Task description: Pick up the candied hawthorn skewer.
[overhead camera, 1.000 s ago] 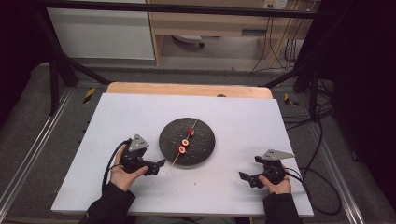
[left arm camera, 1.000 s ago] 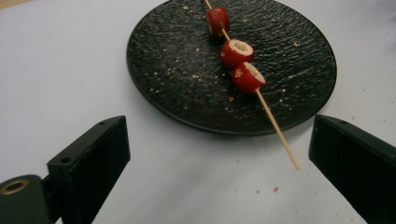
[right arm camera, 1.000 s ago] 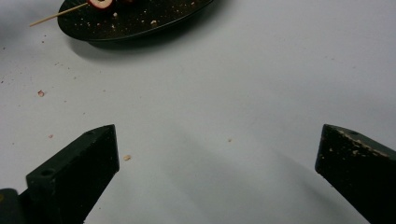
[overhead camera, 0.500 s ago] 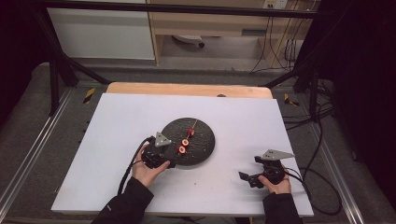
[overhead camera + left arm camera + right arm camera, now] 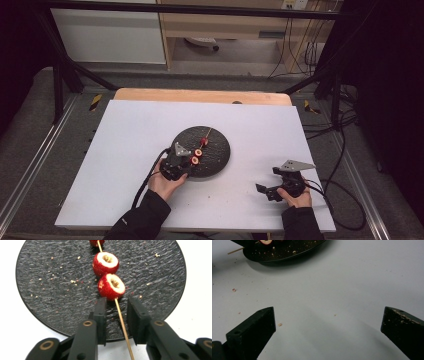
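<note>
As its jaws narrowed around the wooden skewer (image 5: 122, 322) without yet pinching it, the left gripper (image 5: 117, 305) — moved in from the table's left — sat at the black slate plate (image 5: 45, 287), just behind the nearest strawberry (image 5: 111, 287); the right gripper (image 5: 328, 322) rested wide open, empty.

Each hand carries a black two-jaw tool, the left gripper (image 5: 186, 161) and the right gripper (image 5: 266, 189), both topped by a grey three-cornered plate, trailing a black cable, with brass-ringed pivots at the jaw roots, and the person wears dark long sleeves
</note>
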A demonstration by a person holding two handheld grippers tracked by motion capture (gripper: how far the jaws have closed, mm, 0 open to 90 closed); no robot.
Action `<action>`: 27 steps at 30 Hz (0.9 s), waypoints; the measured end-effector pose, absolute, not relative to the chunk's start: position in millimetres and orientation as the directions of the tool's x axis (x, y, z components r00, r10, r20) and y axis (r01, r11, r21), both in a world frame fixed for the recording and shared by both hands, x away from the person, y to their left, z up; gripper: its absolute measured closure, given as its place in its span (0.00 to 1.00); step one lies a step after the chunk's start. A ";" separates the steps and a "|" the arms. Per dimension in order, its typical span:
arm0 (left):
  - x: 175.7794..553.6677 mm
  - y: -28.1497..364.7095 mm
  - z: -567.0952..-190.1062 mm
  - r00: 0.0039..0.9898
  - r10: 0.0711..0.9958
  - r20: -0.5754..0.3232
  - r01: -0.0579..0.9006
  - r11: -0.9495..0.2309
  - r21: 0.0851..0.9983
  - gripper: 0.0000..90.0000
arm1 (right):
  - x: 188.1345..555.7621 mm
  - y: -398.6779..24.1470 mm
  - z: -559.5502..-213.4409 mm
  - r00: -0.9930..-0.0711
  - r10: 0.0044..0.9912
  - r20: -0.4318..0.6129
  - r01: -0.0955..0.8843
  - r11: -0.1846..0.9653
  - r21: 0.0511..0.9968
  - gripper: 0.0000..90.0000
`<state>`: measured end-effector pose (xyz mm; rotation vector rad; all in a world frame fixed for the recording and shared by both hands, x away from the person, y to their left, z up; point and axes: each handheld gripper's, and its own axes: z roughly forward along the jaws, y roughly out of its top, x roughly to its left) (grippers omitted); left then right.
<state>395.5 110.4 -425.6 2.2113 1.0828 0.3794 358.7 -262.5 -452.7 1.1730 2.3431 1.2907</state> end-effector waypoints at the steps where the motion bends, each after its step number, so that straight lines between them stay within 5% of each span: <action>1: 395.5 109.7 -426.1 0.615 0.788 -0.016 0.604 -0.458 0.653 0.80 | 358.6 -262.5 -452.6 -0.656 0.734 0.176 0.541 0.295 0.787 0.01; 13: 393.1 106.7 -428.2 0.571 0.821 -0.003 0.618 -0.427 0.660 0.97 | 358.4 -262.2 -452.9 -0.656 0.734 0.178 0.542 0.294 0.787 0.01; 27: 382.3 124.3 -421.6 0.597 0.797 -0.090 0.562 -0.334 0.757 0.98 | 357.7 -261.8 -453.3 -0.654 0.734 0.183 0.544 0.288 0.788 0.01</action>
